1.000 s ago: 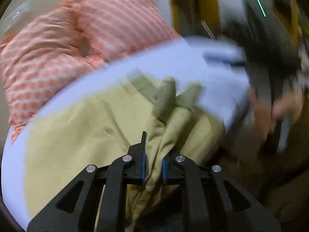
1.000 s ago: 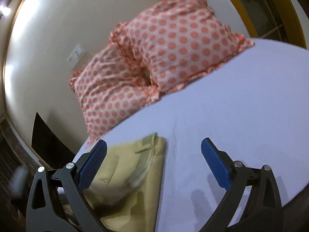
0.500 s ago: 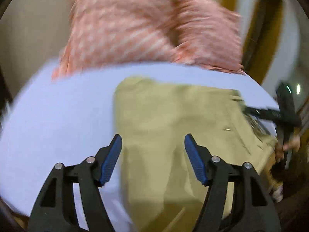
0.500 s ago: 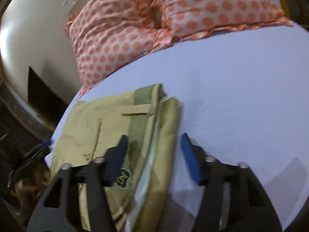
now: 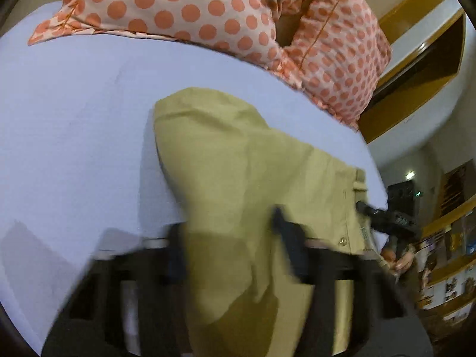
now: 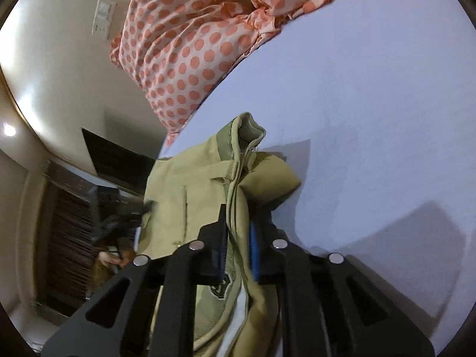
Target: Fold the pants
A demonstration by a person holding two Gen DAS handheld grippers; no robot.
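Left wrist view shows me the khaki pants (image 5: 238,178) lying on the pale blue bed sheet (image 5: 74,119), folded into a thick bundle with a rounded fold at the far end, near the polka-dot pillows (image 5: 208,9). My left gripper (image 5: 229,238) is blurred, its fingers (image 5: 282,232) spread wide on either side of the cloth, with the fabric running between them; I cannot tell whether either finger touches it. At the right edge of this view I see the other tool at the waistband side of the bundle.

In the right wrist view, my right gripper (image 6: 238,238) has its fingers drawn close together, clamped on the waistband edge of the pants (image 6: 190,196), which bunches up ahead of the tips. A wall switch plate (image 6: 104,17) shows above the pillows (image 6: 190,44).
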